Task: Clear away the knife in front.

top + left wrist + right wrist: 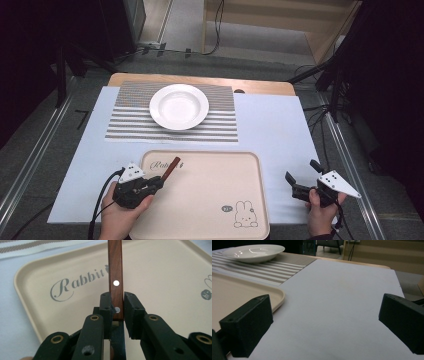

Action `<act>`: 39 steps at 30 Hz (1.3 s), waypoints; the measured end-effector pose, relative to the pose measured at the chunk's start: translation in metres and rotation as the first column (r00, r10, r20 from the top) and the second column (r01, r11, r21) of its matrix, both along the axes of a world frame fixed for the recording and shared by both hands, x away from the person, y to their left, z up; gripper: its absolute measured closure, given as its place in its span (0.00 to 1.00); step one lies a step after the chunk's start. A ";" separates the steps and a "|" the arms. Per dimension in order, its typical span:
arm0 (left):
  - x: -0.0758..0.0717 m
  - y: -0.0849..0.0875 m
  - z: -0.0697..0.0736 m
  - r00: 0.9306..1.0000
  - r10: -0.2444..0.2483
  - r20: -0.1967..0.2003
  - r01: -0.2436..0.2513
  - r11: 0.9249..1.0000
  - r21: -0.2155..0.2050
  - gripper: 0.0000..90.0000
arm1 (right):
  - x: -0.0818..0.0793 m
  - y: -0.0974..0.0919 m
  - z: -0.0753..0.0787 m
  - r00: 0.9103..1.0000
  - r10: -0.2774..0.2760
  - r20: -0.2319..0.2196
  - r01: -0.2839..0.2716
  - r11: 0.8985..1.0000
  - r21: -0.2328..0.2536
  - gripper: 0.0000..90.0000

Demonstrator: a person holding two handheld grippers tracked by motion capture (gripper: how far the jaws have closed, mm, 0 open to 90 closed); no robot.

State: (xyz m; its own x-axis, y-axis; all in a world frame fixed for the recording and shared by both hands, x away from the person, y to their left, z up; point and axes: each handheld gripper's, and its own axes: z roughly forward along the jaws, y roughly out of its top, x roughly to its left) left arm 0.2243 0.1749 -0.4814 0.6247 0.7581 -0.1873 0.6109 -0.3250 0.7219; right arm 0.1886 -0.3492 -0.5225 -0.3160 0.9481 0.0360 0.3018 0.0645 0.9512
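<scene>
Left hand-held gripper point(117, 305) clamps a wooden handle point(115, 277) over the tray's point(250, 165) near-left corner; gripped at its very end, it may pivot loose. Right hand-held gripper point(325, 325) gapes wide.

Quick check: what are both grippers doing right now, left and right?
Left gripper: shut on the wooden handle, held over the beige tray.
Right gripper: open, nothing between its jaws, above the table.

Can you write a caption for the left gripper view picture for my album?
Left tool grips a wooden handle with metal rivets above the beige "Rabbit" tray.
</scene>
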 end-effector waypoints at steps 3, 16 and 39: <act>0.001 -0.001 -0.004 1.000 0.008 -0.009 -0.008 1.000 -0.002 0.86 | 0.000 0.000 0.000 1.000 -0.001 0.000 0.001 1.000 0.000 0.00; 0.006 0.000 -0.013 0.999 0.037 -0.028 -0.036 0.998 0.050 0.85 | 0.000 0.001 0.000 1.000 -0.005 -0.005 0.005 1.000 0.000 0.00; 0.021 -0.025 -0.011 0.993 -0.112 -0.040 0.116 0.983 0.142 1.00 | 0.001 0.001 0.000 1.000 -0.010 -0.011 0.010 1.000 -0.007 0.00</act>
State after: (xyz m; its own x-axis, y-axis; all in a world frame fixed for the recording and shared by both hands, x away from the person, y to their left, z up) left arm 0.2451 0.1497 -0.4920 0.7040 0.7027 -0.1025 0.5856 -0.4928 0.6436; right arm 0.1893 -0.3481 -0.5228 -0.3063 0.9514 0.0327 0.3126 0.0681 0.9474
